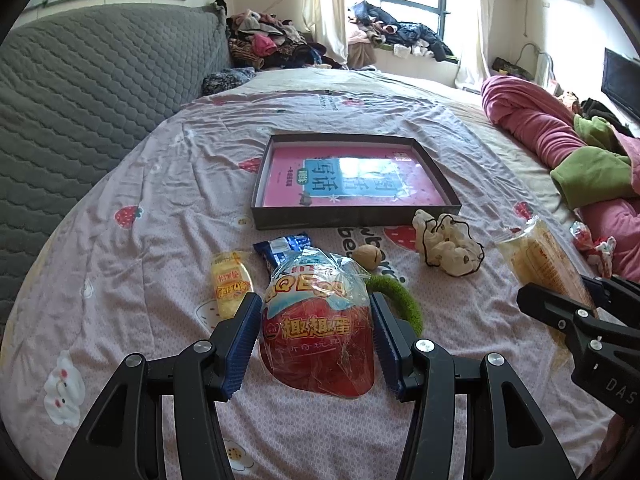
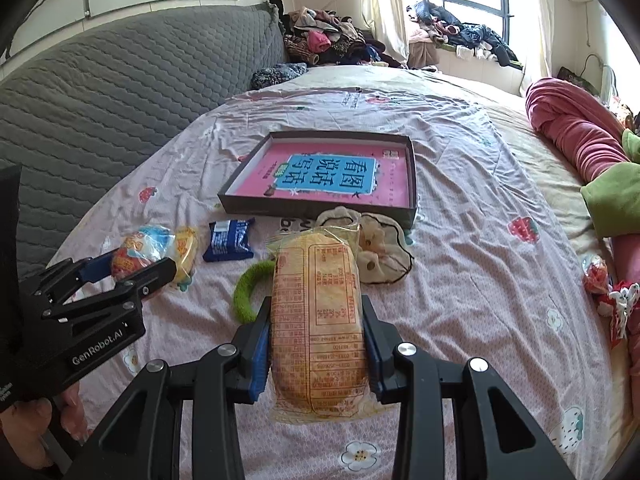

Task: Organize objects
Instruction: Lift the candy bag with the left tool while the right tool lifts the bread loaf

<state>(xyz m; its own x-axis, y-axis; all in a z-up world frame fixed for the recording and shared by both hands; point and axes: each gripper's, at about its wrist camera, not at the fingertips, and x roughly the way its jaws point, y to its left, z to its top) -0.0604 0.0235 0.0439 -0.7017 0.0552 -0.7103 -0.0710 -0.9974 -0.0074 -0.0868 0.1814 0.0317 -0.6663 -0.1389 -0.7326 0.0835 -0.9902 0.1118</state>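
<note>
My left gripper is shut on a red and blue egg-shaped snack in clear wrap, low over the bed sheet. From the right wrist view it shows at the left as the left gripper with the egg snack between its fingers. My right gripper is shut on a long yellow bread packet, held a little above the sheet. A shallow dark box holding a pink book lies farther up the bed. The box is just beyond the bread packet.
On the sheet lie a blue packet, a small yellow packet, a green fuzzy ring, a walnut-like ball and a cream cloth with black cord. A pink quilt lies right, a grey headboard left.
</note>
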